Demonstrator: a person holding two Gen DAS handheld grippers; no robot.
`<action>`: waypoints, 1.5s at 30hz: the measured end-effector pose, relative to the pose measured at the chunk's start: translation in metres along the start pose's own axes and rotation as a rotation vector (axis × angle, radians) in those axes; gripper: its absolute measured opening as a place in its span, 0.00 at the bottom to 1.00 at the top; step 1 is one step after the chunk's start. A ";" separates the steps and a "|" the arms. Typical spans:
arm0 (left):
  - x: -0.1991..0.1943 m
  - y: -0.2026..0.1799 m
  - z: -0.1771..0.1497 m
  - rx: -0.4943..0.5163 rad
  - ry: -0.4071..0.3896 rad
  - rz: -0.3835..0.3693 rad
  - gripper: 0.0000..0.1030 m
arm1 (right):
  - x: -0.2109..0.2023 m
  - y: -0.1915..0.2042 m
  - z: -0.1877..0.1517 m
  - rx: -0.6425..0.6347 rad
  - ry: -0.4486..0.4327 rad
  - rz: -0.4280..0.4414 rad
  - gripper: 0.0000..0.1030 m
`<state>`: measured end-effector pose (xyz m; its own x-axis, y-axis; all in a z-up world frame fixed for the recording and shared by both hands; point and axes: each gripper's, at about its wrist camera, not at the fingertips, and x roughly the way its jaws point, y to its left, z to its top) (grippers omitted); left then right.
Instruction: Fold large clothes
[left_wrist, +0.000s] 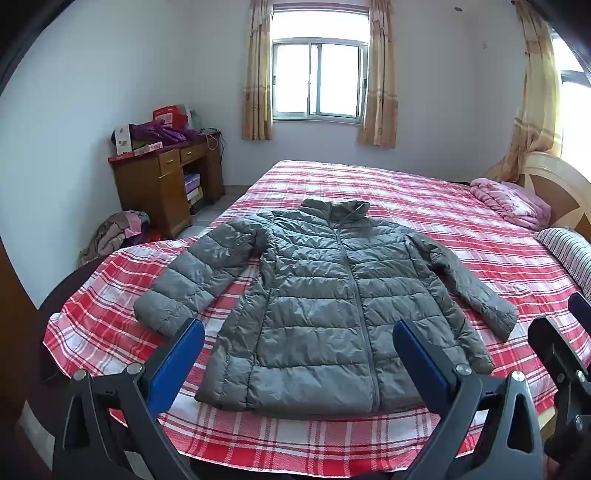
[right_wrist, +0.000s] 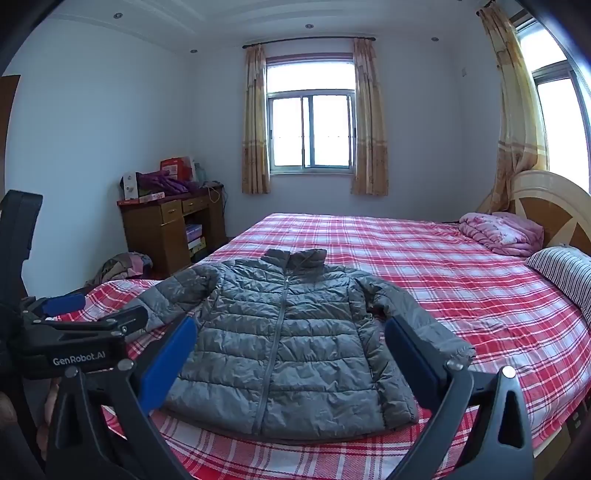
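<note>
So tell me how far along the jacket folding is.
Done: the grey puffer jacket lies flat, zipped, face up on the plaid bed sheet, sleeves spread out. In hand: nothing; the left gripper and right gripper sit at the hem end with jaws open and empty. Left: every fold, both sleeves and the body.

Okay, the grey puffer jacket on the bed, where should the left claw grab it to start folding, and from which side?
Probably the cuff end of the sleeve on the left side. On the jacket, lying flat, zipped and front up, that sleeve angles out from the body, with plaid bedsheet showing around it. Come from the foot edge of the bed, where the open left claw already hovers, pinching across the cuff.
</note>
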<state>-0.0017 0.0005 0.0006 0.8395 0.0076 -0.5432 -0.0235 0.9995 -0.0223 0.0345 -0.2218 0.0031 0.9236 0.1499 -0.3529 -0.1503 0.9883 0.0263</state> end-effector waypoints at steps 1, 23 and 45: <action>-0.001 0.000 0.000 0.003 -0.003 0.002 0.99 | 0.000 0.000 0.000 0.003 0.004 0.002 1.00; 0.003 -0.001 0.003 -0.002 0.001 0.011 0.99 | 0.006 0.004 -0.009 0.005 0.018 0.001 1.00; 0.005 0.003 0.005 -0.004 -0.001 0.016 0.99 | 0.008 0.003 -0.010 0.012 0.030 0.001 1.00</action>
<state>0.0053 0.0036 0.0014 0.8398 0.0231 -0.5424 -0.0388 0.9991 -0.0174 0.0380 -0.2179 -0.0095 0.9124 0.1506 -0.3807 -0.1472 0.9884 0.0382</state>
